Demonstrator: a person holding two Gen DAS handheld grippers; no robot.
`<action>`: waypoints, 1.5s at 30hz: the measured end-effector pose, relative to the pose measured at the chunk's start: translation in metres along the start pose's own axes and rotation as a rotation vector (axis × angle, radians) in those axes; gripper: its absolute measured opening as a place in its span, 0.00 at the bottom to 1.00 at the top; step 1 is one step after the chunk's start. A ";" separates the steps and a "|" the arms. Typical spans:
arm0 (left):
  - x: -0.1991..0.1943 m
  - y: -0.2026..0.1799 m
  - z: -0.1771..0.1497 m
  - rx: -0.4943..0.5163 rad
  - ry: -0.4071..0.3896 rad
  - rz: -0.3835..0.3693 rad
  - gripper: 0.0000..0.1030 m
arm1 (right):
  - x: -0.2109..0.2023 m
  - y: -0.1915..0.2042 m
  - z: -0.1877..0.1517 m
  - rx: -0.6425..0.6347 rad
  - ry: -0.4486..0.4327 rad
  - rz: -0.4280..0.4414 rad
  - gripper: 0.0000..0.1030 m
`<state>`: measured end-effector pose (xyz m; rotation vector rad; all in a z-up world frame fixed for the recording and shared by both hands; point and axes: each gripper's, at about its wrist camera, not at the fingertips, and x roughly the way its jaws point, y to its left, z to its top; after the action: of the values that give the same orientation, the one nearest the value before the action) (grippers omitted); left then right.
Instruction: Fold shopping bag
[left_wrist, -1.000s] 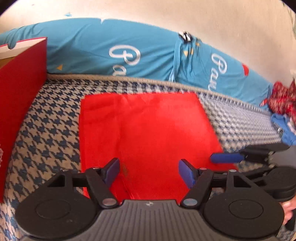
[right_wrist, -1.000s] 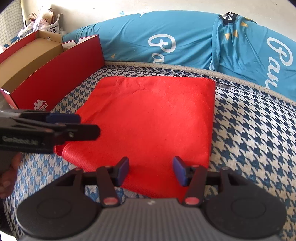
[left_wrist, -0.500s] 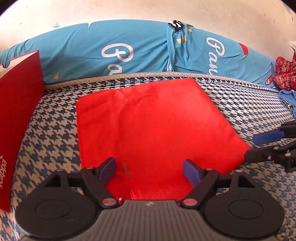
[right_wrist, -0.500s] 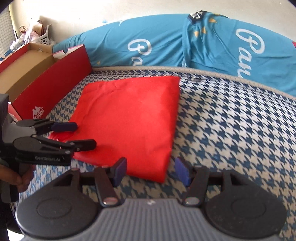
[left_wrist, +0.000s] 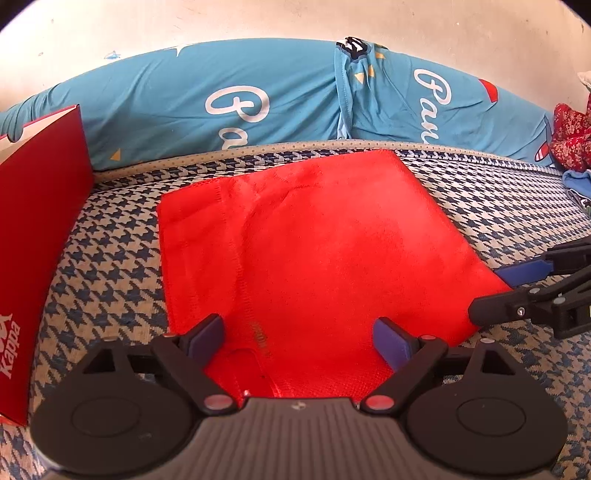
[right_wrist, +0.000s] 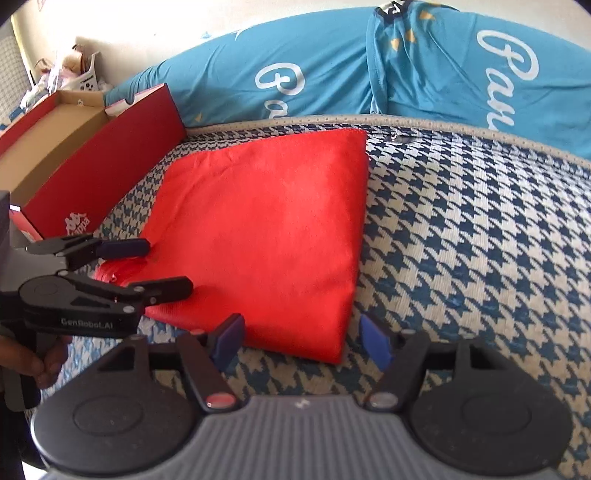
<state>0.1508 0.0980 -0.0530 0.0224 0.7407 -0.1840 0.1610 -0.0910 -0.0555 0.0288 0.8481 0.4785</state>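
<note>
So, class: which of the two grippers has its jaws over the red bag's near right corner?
The right gripper: its opening jaws straddle the red shopping bag at that corner; the left gripper is over the left end.

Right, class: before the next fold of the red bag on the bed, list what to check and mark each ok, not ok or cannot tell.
1. Bag lies flat on the bed: ok.
2. Left gripper jaws opening, bag's near edge below them, nothing pinched: ok.
3. Right gripper jaws opening over the bag's near corner, not clamped: ok.
4. Handles tucked in: cannot tell; a bunched bit shows by the left fingers.
5. Shoebox clear of the bag: ok.
6. Pillows off the bag's far edge: ok.
</note>
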 end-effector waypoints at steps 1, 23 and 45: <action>0.000 0.000 0.000 0.001 0.000 0.001 0.86 | 0.000 -0.001 0.001 0.012 0.000 0.005 0.58; -0.009 0.003 -0.009 0.039 0.031 0.015 0.96 | -0.027 0.008 -0.017 0.009 0.057 0.024 0.24; -0.006 0.003 -0.009 0.034 0.024 0.019 0.99 | -0.020 -0.021 0.002 0.158 -0.034 0.142 0.37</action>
<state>0.1410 0.1031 -0.0558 0.0638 0.7609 -0.1785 0.1599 -0.1181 -0.0440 0.2435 0.8523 0.5410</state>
